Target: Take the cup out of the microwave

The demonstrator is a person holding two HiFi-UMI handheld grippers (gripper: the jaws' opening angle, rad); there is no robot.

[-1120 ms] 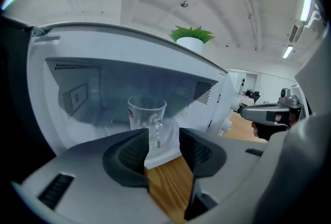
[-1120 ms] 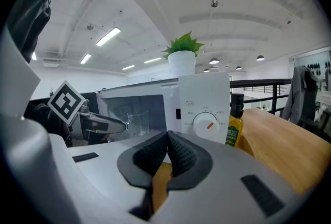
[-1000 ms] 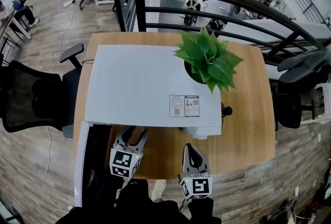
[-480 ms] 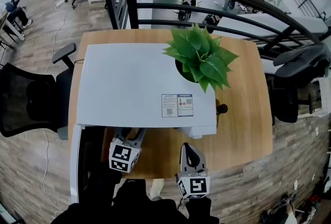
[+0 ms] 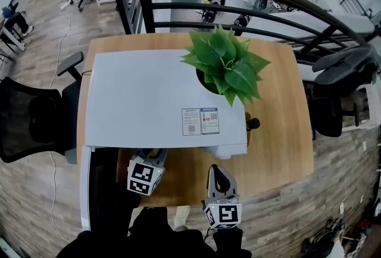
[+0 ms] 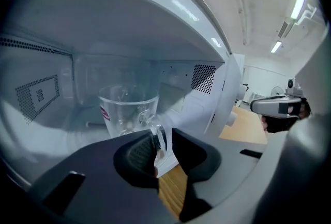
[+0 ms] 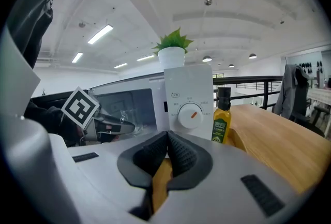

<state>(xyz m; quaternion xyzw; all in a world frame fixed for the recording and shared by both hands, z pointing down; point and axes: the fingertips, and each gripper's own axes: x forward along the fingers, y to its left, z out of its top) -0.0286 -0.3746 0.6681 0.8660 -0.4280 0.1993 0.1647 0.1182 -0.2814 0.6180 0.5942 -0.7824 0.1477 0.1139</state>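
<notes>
A clear glass cup (image 6: 126, 112) with a handle (image 6: 158, 137) stands inside the open white microwave (image 5: 149, 96). My left gripper (image 6: 163, 141) reaches into the cavity. Its jaws are closing with the cup's handle between the pads, and a thin gap still shows on the right side. From above, the left gripper (image 5: 152, 154) has its tips hidden under the microwave's front edge. My right gripper (image 5: 217, 172) hovers over the table in front of the control panel. In its own view the right gripper (image 7: 166, 137) is shut with nothing in it.
The microwave door (image 5: 86, 191) hangs open at the left. A potted green plant (image 5: 225, 66) sits on the microwave's top. A yellow oil bottle (image 7: 222, 117) stands right of the microwave on the wooden table (image 5: 280, 131). A dark railing and office chairs surround the table.
My left gripper has pushed further into the microwave and its jaws have narrowed around the cup's handle. The right gripper has stayed put.
</notes>
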